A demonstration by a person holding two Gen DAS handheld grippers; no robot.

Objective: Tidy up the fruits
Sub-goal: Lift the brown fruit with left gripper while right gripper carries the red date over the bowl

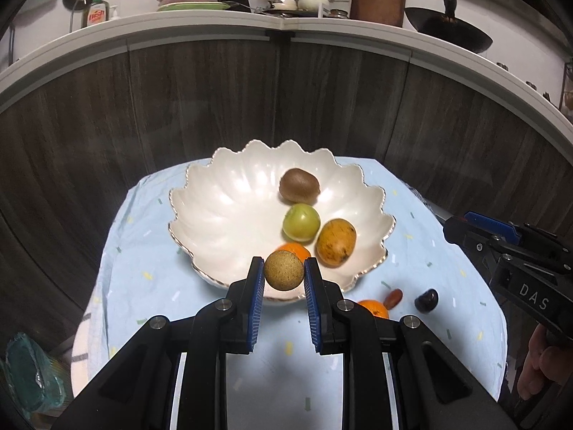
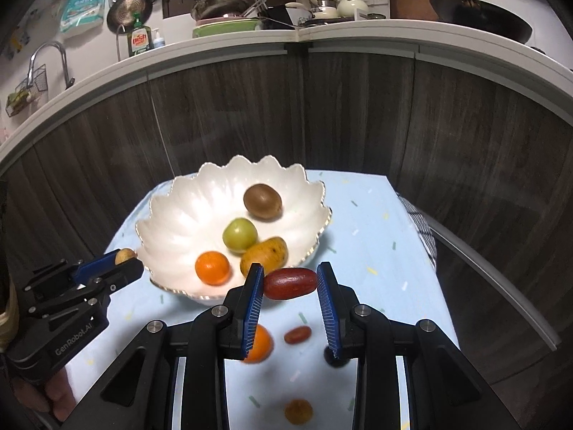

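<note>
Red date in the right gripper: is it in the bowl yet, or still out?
Out. The right gripper is shut on the red date, held in the air just short of the white bowl.

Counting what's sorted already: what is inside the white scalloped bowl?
The bowl holds a kiwi, a green fruit, a yellow-brown fruit and an orange. Nothing else shows.

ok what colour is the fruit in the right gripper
Dark red, an oblong fruit clamped in the right gripper; clearest in the right wrist view.
</note>
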